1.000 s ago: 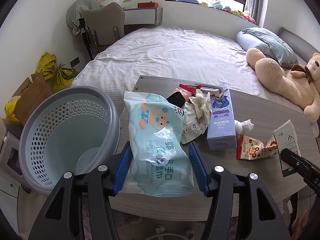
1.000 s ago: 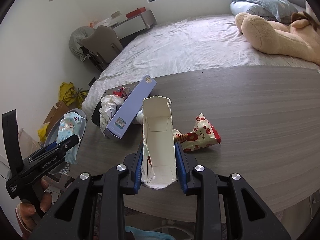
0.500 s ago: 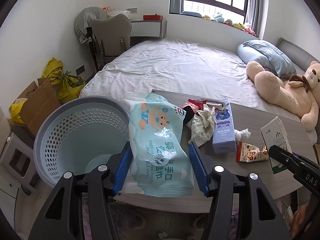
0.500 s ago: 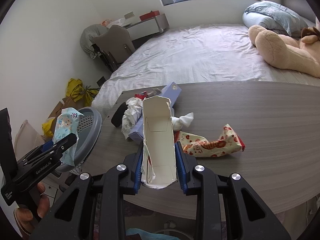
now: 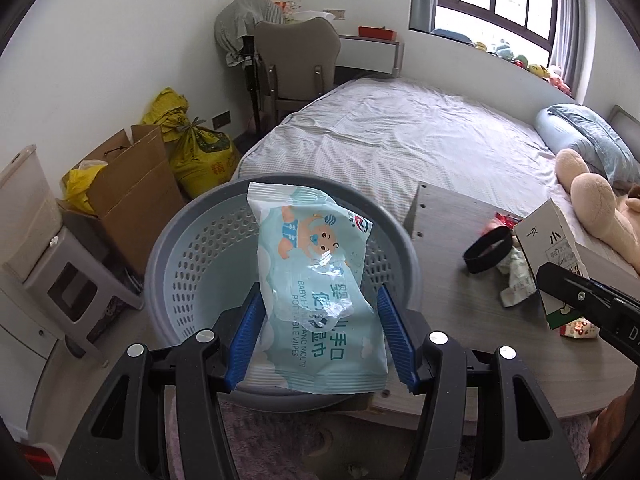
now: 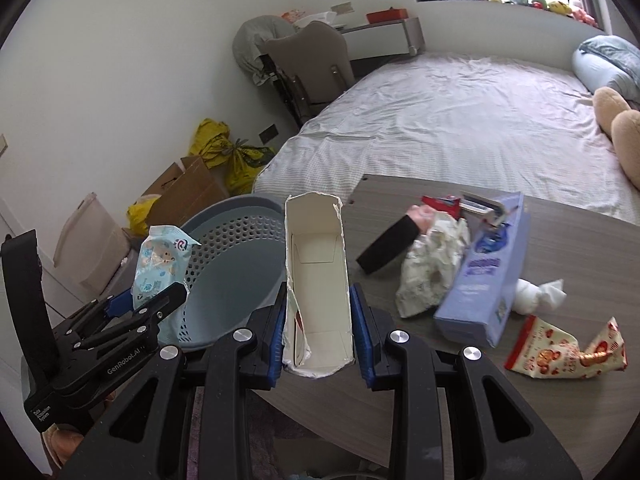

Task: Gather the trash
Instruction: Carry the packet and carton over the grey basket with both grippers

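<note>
My left gripper [image 5: 320,340] is shut on a light blue baby wipes pack [image 5: 320,296] and holds it over the open grey-blue perforated basket [image 5: 192,264]. The pack also shows in the right wrist view [image 6: 158,268], above the basket [image 6: 236,264]. My right gripper [image 6: 320,332] is shut on an open white milk carton [image 6: 318,280], held above the table's left end beside the basket; the carton shows at the right of the left wrist view [image 5: 552,256].
On the grey wooden table [image 6: 560,248] lie a purple box [image 6: 484,272], crumpled paper [image 6: 432,264], a black band [image 6: 386,248], a white tissue [image 6: 540,296] and a red snack wrapper [image 6: 560,352]. A cardboard box [image 5: 128,184] and yellow bags [image 5: 196,148] stand behind the basket. A bed lies beyond.
Both grippers have swung left with their loads. The wipes pack has moved from above the table to above the basket, and the carton has come near the basket's rim.
</note>
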The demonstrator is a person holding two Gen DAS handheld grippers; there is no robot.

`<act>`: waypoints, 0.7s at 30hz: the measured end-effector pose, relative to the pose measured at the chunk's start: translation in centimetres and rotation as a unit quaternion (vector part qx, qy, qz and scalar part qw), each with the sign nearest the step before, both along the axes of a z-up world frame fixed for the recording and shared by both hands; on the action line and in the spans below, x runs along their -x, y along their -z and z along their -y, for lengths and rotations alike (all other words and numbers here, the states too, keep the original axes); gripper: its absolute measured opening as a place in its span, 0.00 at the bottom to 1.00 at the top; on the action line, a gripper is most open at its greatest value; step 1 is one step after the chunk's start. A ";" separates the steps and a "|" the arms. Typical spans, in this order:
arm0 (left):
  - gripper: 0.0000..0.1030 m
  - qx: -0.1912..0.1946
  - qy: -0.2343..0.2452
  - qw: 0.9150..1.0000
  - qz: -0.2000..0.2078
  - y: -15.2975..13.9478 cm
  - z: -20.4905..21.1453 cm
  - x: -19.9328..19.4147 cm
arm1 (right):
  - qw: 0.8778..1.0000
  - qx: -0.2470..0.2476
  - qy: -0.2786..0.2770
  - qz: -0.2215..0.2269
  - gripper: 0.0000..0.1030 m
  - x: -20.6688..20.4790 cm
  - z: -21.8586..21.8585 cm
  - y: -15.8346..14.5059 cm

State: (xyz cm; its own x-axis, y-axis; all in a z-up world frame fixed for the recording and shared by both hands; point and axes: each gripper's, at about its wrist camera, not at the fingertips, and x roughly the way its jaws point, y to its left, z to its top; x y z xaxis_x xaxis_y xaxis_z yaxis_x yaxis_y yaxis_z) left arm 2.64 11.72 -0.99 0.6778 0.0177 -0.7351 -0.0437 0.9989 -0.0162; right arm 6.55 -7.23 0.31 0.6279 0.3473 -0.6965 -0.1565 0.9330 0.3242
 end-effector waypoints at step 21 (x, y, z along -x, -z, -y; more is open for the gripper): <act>0.54 0.013 -0.032 0.999 -0.039 2.0 -6.6 -4.7 | 0.996 0.019 -0.079 -0.026 0.29 -6.8 -9.3 1.6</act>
